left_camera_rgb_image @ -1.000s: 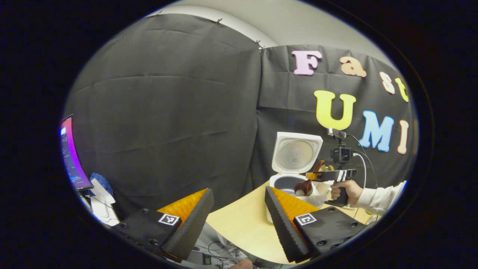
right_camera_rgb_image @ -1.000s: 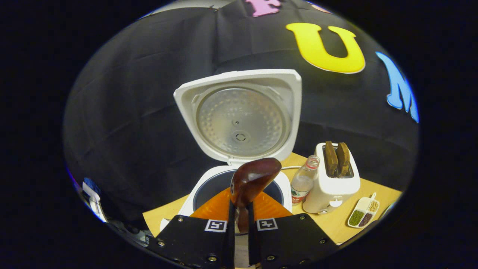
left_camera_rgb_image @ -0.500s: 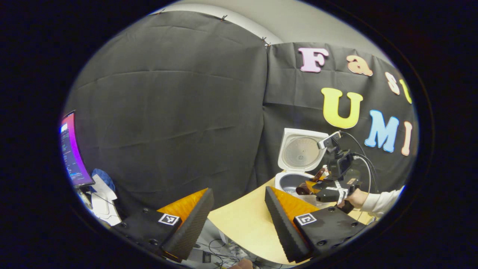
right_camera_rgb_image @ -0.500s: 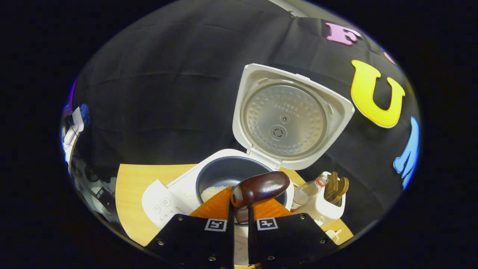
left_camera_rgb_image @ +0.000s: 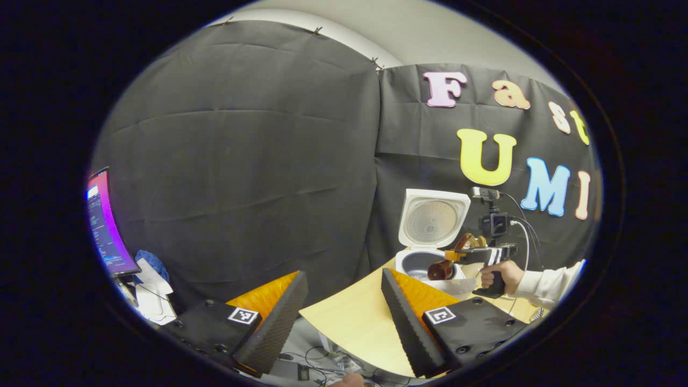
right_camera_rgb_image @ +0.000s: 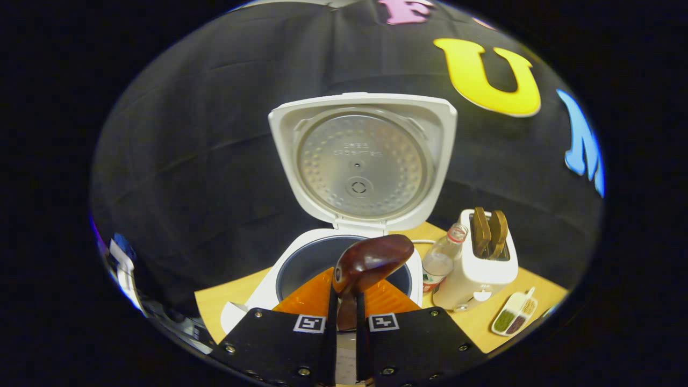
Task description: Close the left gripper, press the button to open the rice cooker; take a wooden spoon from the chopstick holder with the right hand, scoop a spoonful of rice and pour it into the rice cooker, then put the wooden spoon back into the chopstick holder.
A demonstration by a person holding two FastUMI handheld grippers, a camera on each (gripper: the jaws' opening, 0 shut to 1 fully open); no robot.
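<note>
The white rice cooker (right_camera_rgb_image: 290, 258) stands with its lid (right_camera_rgb_image: 360, 161) swung up and its dark inner pot (right_camera_rgb_image: 312, 263) exposed. My right gripper (right_camera_rgb_image: 344, 301) is shut on the handle of the dark wooden spoon (right_camera_rgb_image: 371, 260), whose bowl hovers over the pot's near rim. In the left gripper view the rice cooker (left_camera_rgb_image: 424, 236) sits far right on the table, with the right gripper (left_camera_rgb_image: 473, 252) and a hand (left_camera_rgb_image: 497, 274) holding the spoon (left_camera_rgb_image: 439, 269) above it. My left gripper (left_camera_rgb_image: 344, 306) is open, well back from the cooker, with nothing between its fingers.
To the cooker's right stand a clear plastic bottle (right_camera_rgb_image: 441, 258) and a white toaster (right_camera_rgb_image: 484, 263) with two slices in it. A small divided dish (right_camera_rgb_image: 513, 317) lies on the wooden table (right_camera_rgb_image: 484, 322). A monitor (left_camera_rgb_image: 105, 226) glows at the far left.
The right gripper had tipped down over the pot half a second ago; it has now levelled and risen, with the spoon still held. The left gripper has barely shifted.
</note>
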